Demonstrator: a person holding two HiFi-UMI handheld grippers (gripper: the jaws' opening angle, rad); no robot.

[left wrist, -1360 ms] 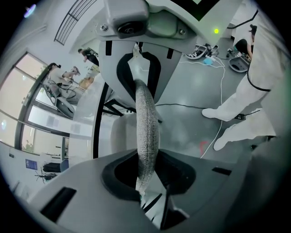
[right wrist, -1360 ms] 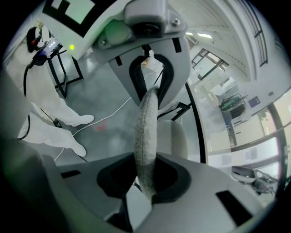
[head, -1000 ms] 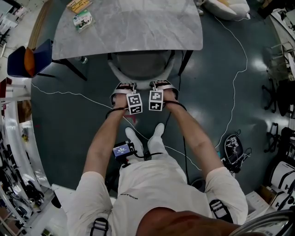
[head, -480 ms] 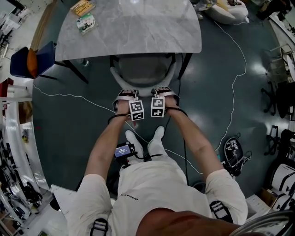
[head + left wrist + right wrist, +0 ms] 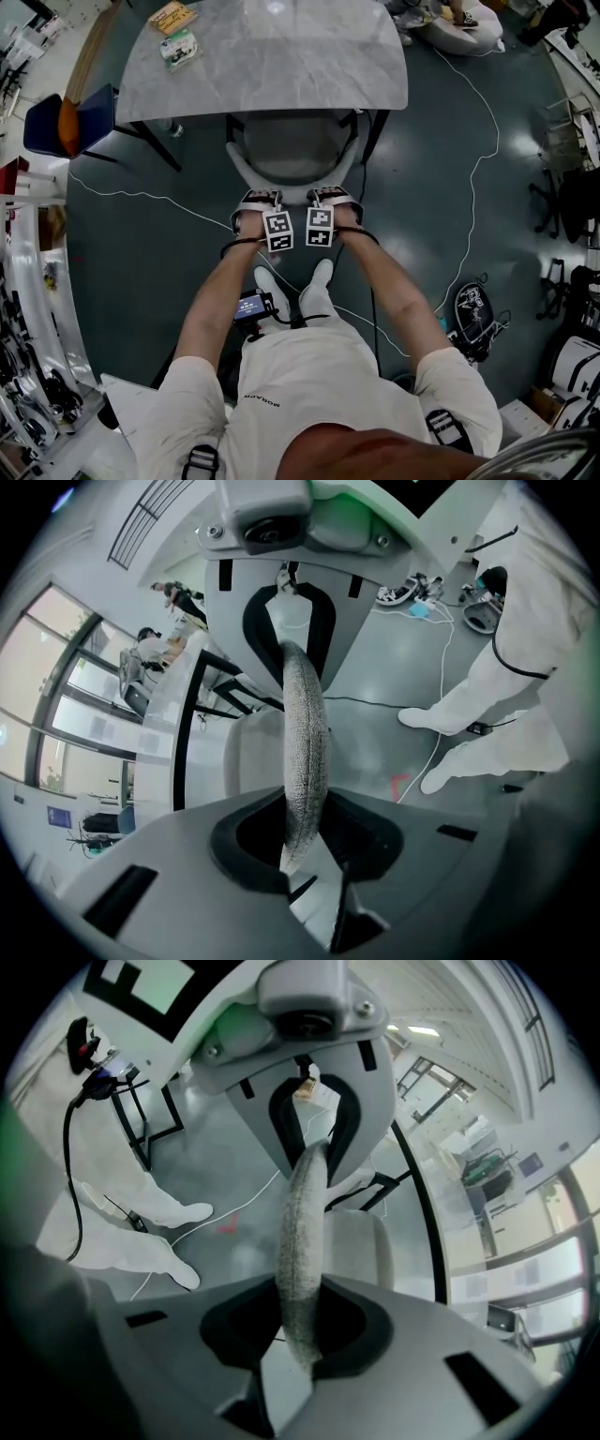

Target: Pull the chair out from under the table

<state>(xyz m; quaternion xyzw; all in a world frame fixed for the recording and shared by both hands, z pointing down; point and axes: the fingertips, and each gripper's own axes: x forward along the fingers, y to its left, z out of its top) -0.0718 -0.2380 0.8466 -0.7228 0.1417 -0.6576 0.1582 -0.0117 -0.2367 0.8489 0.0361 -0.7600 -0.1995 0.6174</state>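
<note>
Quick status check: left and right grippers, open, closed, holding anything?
left gripper: closed, gripping the top edge of the chair backrest.
right gripper: closed, gripping the same chair backrest edge beside it.

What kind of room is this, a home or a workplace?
Likely an office or lab workspace: glass partition walls, loose cables trailing across a polished floor, and a marble-look table with a chair at it.

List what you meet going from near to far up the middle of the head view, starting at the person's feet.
White shoes → left gripper and right gripper, side by side → chair, which both grippers clamp by its back → table.
</note>
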